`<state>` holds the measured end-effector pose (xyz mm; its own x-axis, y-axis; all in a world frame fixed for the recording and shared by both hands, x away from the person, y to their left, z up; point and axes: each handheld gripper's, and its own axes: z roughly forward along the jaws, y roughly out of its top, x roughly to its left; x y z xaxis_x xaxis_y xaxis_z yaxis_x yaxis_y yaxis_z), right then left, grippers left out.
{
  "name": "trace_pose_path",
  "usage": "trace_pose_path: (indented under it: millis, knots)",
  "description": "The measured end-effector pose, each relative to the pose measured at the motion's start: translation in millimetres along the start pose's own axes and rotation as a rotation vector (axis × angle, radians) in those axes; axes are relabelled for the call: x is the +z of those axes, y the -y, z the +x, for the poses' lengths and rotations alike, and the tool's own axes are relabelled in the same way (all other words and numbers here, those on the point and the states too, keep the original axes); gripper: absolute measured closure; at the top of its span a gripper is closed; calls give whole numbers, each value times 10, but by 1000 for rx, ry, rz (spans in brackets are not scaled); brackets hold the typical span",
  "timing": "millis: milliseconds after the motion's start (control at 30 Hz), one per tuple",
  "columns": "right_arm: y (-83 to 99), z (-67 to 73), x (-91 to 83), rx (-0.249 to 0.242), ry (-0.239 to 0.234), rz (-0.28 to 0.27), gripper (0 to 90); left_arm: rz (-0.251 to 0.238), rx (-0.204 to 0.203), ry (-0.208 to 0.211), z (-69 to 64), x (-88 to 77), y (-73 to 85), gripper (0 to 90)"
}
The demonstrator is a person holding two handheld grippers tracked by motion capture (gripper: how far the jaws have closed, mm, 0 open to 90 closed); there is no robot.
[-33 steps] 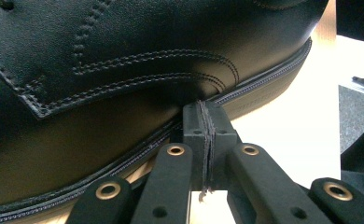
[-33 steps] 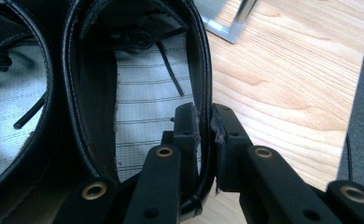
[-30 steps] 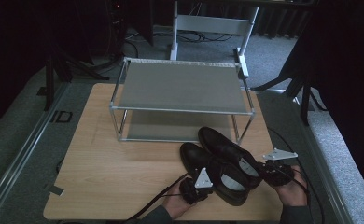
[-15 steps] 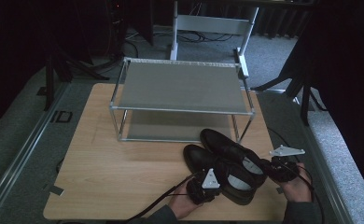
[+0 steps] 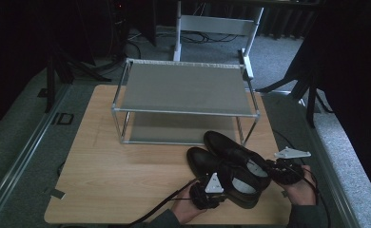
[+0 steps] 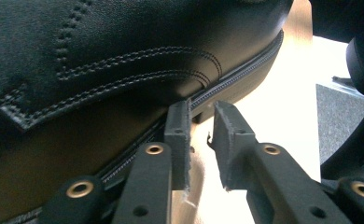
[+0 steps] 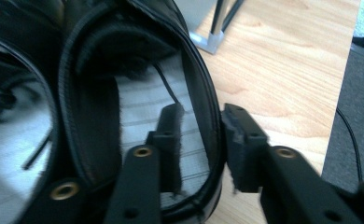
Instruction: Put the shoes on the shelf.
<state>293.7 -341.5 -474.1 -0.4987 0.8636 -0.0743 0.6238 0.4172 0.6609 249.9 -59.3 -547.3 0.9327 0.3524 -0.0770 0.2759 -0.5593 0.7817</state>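
2 black leather dress shoes sit side by side at the lower right of the high view, on a light wooden table (image 5: pixel 126 161), just in front of a 2-tier metal shoe rack (image 5: pixel 183 90) that fills the centre of the frame. The right gripper (image 7: pixel 201 135) straddles the heel collar of the right-hand shoe (image 5: pixel 236 154), one jaw inside the opening against the pale lining and the other outside the leather wall; the jaws look closed on that rim, or very nearly so. The left gripper (image 6: pixel 201 126) rests at the sole edge of the left-hand shoe (image 6: pixel 101 70), low in its own view, jaws parted by a narrow gap with nothing visibly between them. The shoes appear moderately heavy for a pinch grip, with stiff soles and heels but a softer, smooth upper that could slip or crease; the firm heel collar or the welt along the sole looks like the safest hold. No brand, label or legible writing shows on the shoes, the lining or the rack, though double rows of stitching are plain on the near shoe.
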Motion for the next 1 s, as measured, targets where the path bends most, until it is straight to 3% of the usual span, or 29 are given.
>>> trace_pose_path:
  millis: [167,367,767,1000]
  knots:
    - [-50,-11,-139,15,-11,-29,588,-10,-17,-9,51,-79,21,719]
    - [-127,89,-237,-29,-50,-18,556,-21,-38,-29,85,-142,47,704]
    - [-199,315,-194,-118,-141,91,529,-23,-53,-41,132,-172,81,702]
    - [-192,368,-120,-150,-141,166,528,-24,-53,-41,130,-172,85,698]
